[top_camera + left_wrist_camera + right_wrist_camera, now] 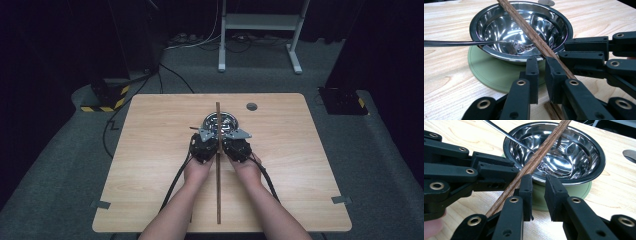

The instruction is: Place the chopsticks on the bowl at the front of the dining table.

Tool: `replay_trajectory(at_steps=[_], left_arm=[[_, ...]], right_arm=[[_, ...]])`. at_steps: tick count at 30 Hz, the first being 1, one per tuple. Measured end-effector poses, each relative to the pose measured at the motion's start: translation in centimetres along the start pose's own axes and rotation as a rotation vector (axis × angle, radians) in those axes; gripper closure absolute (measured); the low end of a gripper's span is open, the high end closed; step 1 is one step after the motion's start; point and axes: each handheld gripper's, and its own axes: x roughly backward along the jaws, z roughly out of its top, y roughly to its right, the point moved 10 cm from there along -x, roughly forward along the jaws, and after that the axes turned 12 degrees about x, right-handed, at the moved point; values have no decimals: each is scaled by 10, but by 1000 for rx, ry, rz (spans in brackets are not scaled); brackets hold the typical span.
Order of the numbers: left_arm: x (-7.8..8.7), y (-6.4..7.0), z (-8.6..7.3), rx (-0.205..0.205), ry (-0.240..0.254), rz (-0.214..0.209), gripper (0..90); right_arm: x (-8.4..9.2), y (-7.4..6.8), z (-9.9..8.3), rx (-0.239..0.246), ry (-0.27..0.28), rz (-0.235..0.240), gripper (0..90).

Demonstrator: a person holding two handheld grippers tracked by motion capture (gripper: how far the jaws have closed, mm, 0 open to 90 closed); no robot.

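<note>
The stick (218, 190) lies down the middle of the bench (150, 150). Its far part rests across the rim of the bowl (499, 22), and its near end almost reaches the bench edge. The two tongs sit side by side just short of the bowl with the stick running between them, beside their outer faces rather than inside either pair of jaws.

The left tongs (542, 62) are closed to a slit with nothing in it. The right tongs (538, 180) stand a little wider, and their gap is also empty. Neither has a grip, so the stick looks set in place or not yet picked up. Whatever handling it needs appears still to come.

A short brown length also shows low between the left jaws. It may be a second stick on the bench, but I cannot tell.

- **Stick:** long, straight and slim, in brown wood with lengthwise grooves or grain.
- **Bowl:** round polished steel, mirror-bright inside, with a rolled rim.
- **Mat (489, 72):** the bowl stands on this flat round disc, which is dull green, looks soft and has a thin line near its edge.
- **Spoon (454, 43):** thin metal, leaning in the bowl with its handle out over the rim.
- **Bench:** pale wood-grain with rounded corners.
- **Jaws:** matt black, blocky, with brass-ringed pivots.
</note>
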Motion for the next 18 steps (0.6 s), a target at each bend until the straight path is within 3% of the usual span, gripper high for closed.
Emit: replay_trajectory(at_steps=[11,18], left_arm=[[0,-1,0,-16,-10,-7,816],[0,-1,0,-3,-12,-4,806]], right_arm=[[0,-1,-1,-9,3,-1,759],[0,0,-1,-10,1,1,751]])
